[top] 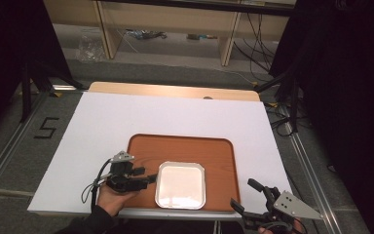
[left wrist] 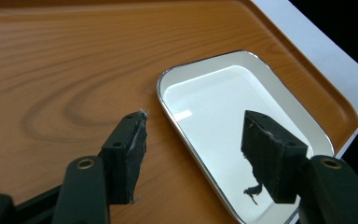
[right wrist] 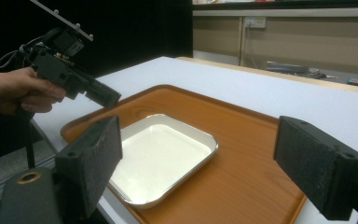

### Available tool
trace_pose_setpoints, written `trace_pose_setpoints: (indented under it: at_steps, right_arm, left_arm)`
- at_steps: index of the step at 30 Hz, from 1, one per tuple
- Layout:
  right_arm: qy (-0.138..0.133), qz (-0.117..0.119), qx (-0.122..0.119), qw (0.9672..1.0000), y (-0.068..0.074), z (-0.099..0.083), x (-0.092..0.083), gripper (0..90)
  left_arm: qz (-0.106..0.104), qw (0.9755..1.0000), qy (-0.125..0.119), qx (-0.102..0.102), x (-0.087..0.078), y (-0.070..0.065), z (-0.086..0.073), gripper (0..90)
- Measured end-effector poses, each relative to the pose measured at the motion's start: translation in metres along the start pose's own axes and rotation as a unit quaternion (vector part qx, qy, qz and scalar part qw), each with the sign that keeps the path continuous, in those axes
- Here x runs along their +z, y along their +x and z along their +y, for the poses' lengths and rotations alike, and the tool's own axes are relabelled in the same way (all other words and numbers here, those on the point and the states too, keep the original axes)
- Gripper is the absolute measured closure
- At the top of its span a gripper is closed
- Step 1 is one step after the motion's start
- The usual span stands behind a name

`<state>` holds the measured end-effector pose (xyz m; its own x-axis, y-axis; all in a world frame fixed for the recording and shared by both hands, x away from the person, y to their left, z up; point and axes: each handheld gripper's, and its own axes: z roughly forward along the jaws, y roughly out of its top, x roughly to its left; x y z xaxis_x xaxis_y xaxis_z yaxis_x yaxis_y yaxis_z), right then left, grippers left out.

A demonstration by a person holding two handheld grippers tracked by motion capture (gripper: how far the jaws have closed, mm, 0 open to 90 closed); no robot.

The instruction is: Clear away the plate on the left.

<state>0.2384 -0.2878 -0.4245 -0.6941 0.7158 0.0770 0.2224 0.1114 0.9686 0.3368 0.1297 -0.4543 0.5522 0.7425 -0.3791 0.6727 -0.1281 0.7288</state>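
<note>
A white square dish (top: pixel 180 185) with a metal rim lies on the wooden tray (top: pixel 214 151), in the tray's near half toward six o'clock. The left gripper (top: pixel 152 178) hovers at the dish's nine o'clock edge, its jaws apart around the rim, pads touching nothing (one jaw over the wood, the other over the white inside). The right gripper (top: pixel 241 194) stands wide and empty off the tray's four o'clock corner, over the white table (top: pixel 107 122); its body is cut off by the bottom edge of the high view. The left hand (right wrist: pixel 16 91) is partly lost against the dark background.
</note>
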Motion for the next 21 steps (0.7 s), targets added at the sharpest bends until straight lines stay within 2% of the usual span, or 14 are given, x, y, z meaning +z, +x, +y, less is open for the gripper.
trace_pose_setpoints:
  at_steps: [2, 4, 10, 12, 18, 20, 21]
  right_arm:
    - [0.0, 0.0, 0.001, 1.0, 0.0, 0.0, 0.0, 16.5]
    - [0.0, 0.0, 0.001, 1.0, 0.0, 0.0, 0.0, 16.5]
    - [0.001, 0.001, 0.0, 1.0, 0.0, 0.0, 0.0, 16.5]
    - [0.001, 0.001, 0.0, 1.0, 0.0, 0.0, 0.0, 16.4]
    - [0.002, 0.001, 0.001, 1.0, 0.0, 0.0, 0.0, 16.3]
    - [0.005, 0.002, 0.009, 0.9999, 0.002, 0.0, 0.0, 16.3]
    - [0.005, 0.002, 0.009, 0.9999, 0.002, 0.0, 0.0, 16.3]
  left_arm:
    - [-0.001, 1.0, -0.002, 0.002, -0.002, 0.001, 0.0, 37.9]
    - [-0.008, 0.9998, -0.005, 0.015, -0.004, 0.0, 0.001, 36.4]
    - [-0.003, 0.9988, -0.019, 0.046, -0.01, -0.004, 0.002, 32.3]
    - [-0.006, 0.9989, -0.02, 0.042, -0.011, -0.004, 0.002, 30.2]
    - [-0.007, 0.9981, -0.031, 0.053, -0.015, -0.007, 0.002, 26.8]
    - [-0.011, 0.9979, -0.038, 0.052, -0.018, -0.007, 0.002, 26.1]
    - [-0.009, 0.9975, -0.04, 0.058, -0.019, -0.007, 0.003, 26.0]
